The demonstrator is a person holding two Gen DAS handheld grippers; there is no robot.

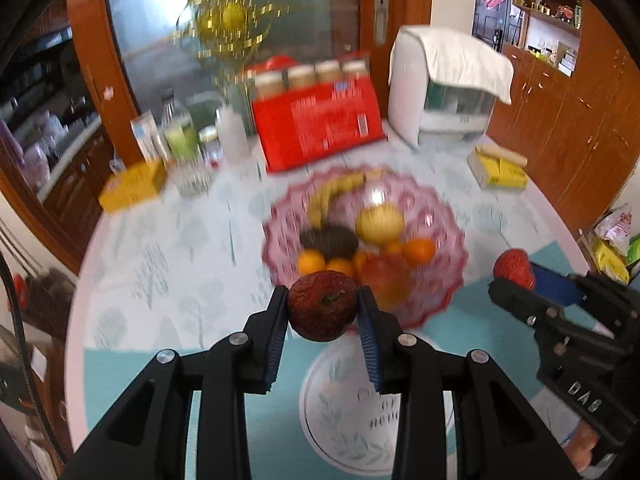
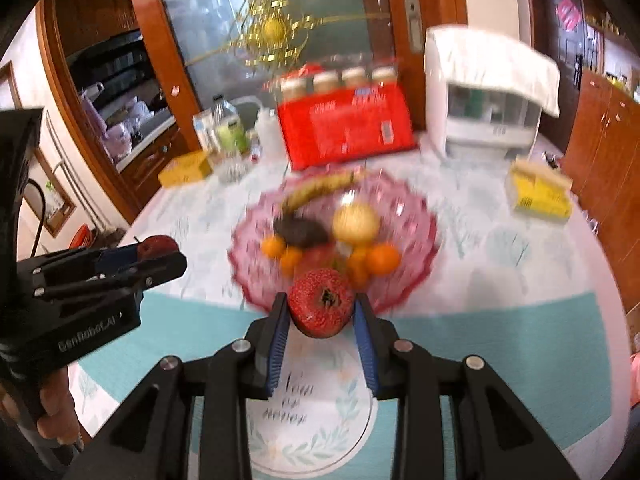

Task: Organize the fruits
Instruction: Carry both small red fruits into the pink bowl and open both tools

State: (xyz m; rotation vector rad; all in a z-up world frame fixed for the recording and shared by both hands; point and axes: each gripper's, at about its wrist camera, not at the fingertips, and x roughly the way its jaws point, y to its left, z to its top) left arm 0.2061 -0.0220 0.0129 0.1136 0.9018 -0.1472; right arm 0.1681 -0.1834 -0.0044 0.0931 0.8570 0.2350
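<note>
Left claw [image 1: 323, 308] is gripping a dark red apple [image 1: 322, 305]; right claw [image 2: 322, 308] is gripping a brighter red apple [image 2: 321, 302]; both are hanging above the counter [image 1: 168, 248], pink fruit bowl [image 1: 448, 216] lying straight ahead, about equally near.

A: What colours are in the fruit?

B: The left tool [image 1: 323, 309], black with ribbed blue pads, grips a dark red wrinkled round fruit [image 1: 322, 306]. The right tool [image 2: 321, 312], coloured the same, grips a brighter red speckled round fruit [image 2: 321, 303].

A: And beyond them?

B: A scalloped pink glass bowl [image 1: 436, 216] holds a yellow banana [image 1: 328, 196], small orange citrus [image 1: 419, 251] and a pale yellow round fruit [image 1: 379, 224]. The bench [image 1: 168, 248] is white with faint leaf prints and a teal band.
</note>
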